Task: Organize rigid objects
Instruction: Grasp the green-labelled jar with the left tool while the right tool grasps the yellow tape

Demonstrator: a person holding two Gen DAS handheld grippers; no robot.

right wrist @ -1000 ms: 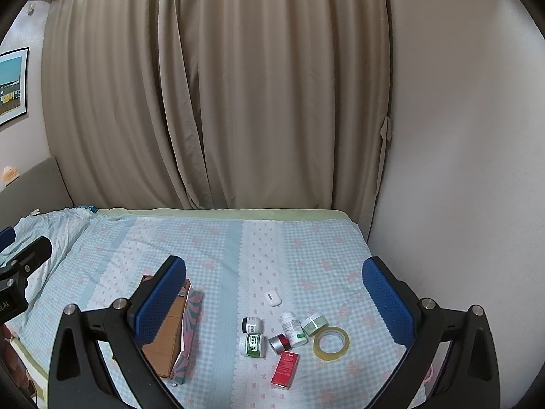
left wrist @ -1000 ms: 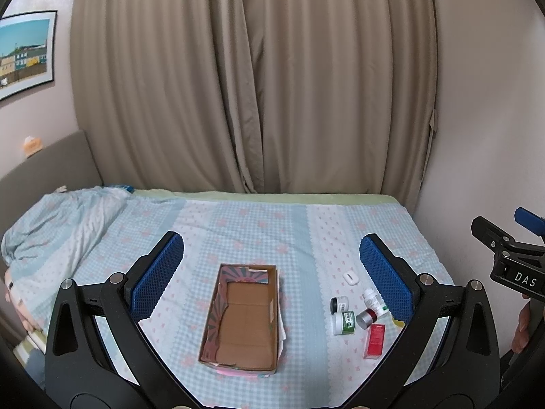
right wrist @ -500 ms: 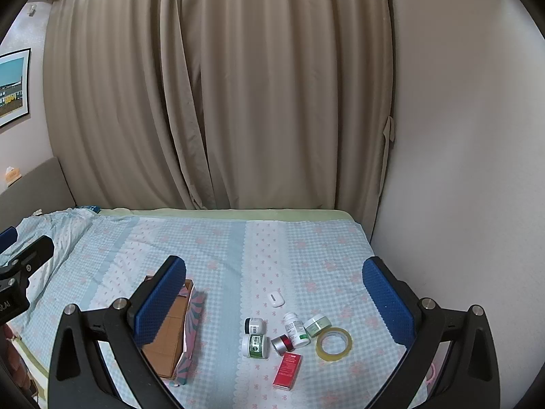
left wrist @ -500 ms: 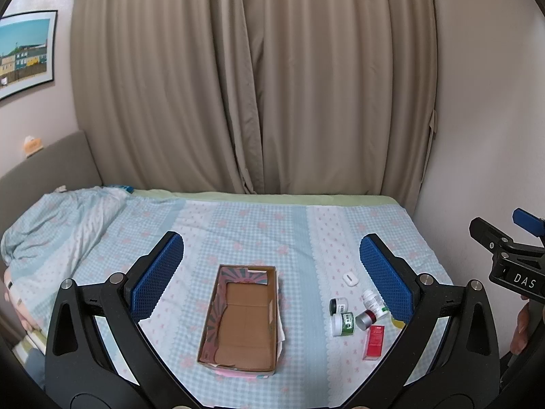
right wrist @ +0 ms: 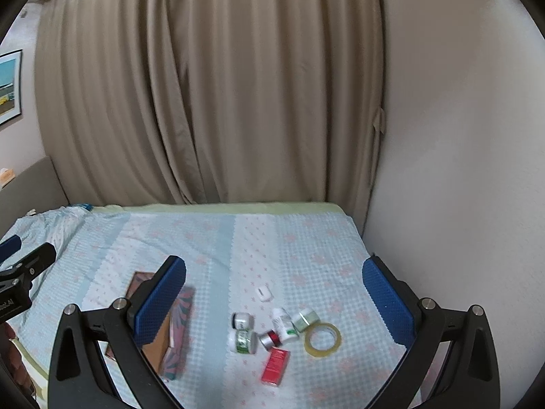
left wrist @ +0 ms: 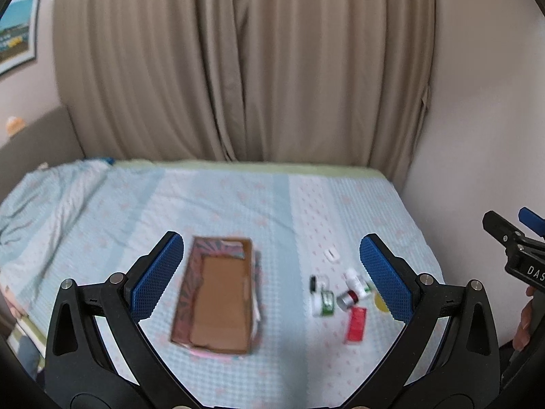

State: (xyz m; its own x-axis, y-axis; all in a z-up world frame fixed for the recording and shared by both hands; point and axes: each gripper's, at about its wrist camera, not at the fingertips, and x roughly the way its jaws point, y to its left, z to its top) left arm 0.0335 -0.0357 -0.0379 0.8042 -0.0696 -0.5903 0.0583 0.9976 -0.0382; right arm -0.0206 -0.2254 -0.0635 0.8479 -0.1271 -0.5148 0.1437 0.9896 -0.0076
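An open cardboard box [left wrist: 218, 293] lies on the bed; in the right wrist view its edge [right wrist: 177, 334] shows behind the left finger. To its right lies a cluster: a red box [right wrist: 276, 364], a tape roll [right wrist: 322, 338], a white-green bottle [right wrist: 242, 341], a small black-capped jar [right wrist: 241, 320], a red-silver cylinder [right wrist: 270, 338], a white pill bottle [right wrist: 283, 320], a green jar [right wrist: 308, 318] and a white case [right wrist: 263, 293]. My left gripper [left wrist: 270, 272] is open and empty above the box. My right gripper [right wrist: 274, 300] is open and empty above the cluster.
The bed [left wrist: 221, 204] has a light blue checked cover with a rumpled blanket [left wrist: 44, 197] at the left. Beige curtains [right wrist: 204, 85] hang behind it. A bare wall [right wrist: 460, 170] borders the bed's right side. A framed picture [left wrist: 17, 30] hangs at the upper left.
Both grippers have moved a little forward and down toward the bed; the box and cluster sit slightly lower and larger in view. Both stay open.
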